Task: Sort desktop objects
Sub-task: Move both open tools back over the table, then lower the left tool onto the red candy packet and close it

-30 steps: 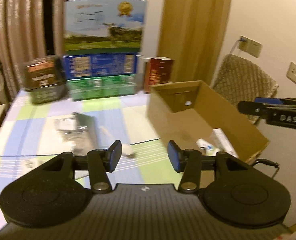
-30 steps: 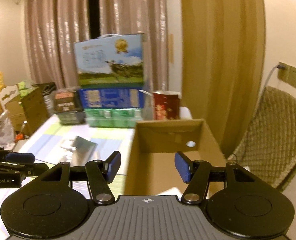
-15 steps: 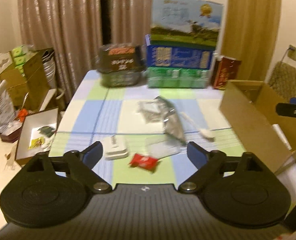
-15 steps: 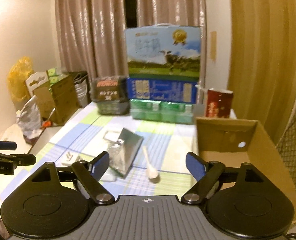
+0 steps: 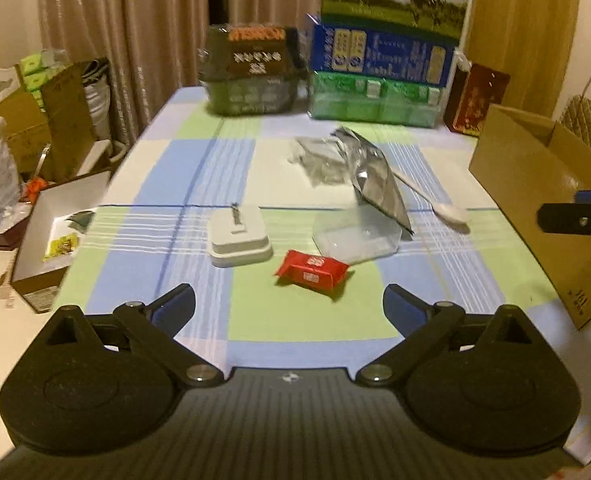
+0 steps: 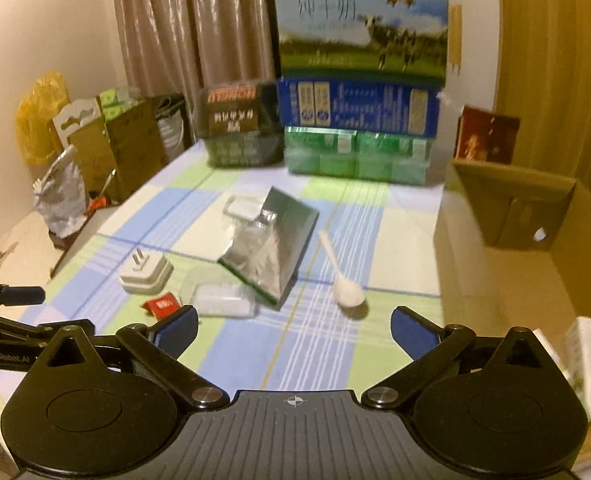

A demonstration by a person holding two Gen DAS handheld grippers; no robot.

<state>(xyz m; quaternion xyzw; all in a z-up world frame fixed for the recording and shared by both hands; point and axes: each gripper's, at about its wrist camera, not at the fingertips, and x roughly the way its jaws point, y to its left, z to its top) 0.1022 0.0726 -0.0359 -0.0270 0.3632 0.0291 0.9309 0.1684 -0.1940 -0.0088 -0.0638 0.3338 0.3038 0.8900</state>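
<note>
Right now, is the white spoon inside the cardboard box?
No, the white spoon lies on the checked tablecloth, apart from the cardboard box, next to the silver foil bag.

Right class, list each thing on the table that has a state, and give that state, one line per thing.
Left gripper: open, empty.
Right gripper: open, empty.
Cardboard box: open at the top, upright.
White charger plug: unplugged, prongs up.
Silver foil bag: crumpled, partly raised.
Red snack packet: sealed, lying flat.
White spoon: lying flat, bowl nearest the camera.
Clear plastic tray: looks empty.
</note>
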